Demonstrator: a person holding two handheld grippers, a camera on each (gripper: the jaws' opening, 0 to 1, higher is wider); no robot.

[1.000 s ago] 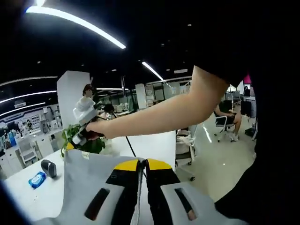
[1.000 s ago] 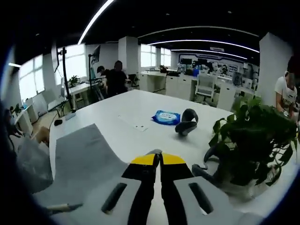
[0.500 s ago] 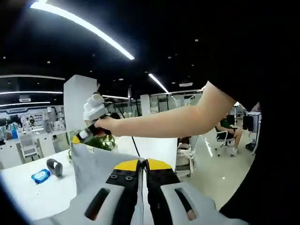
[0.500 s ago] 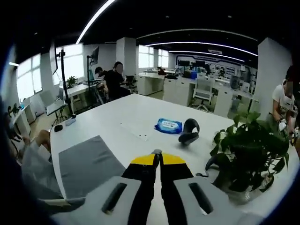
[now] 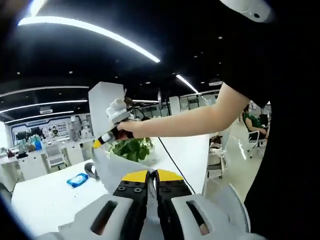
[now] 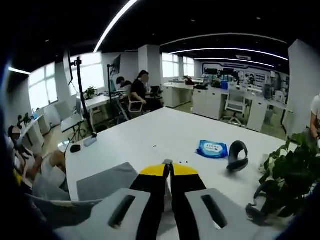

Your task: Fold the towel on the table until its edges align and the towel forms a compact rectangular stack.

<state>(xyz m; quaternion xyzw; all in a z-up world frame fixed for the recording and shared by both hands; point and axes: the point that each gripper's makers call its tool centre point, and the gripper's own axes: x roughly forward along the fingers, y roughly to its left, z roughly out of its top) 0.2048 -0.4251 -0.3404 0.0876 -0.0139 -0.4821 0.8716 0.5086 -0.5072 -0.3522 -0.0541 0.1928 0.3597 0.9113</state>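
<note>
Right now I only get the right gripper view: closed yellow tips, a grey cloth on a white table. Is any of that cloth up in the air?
Observer: Yes. In the left gripper view the right gripper holds a corner of the towel above the table.
Operator: What about the other tool?
Observer: The left gripper is shut on the towel too, lower down.
Operator: Anything near that raised corner?
Observer: The plant sits just behind it.

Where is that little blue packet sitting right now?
In the right gripper view the blue packet lies flat on the white table, right of centre, just left of a dark curved object. In the left gripper view it lies at lower left.
</note>
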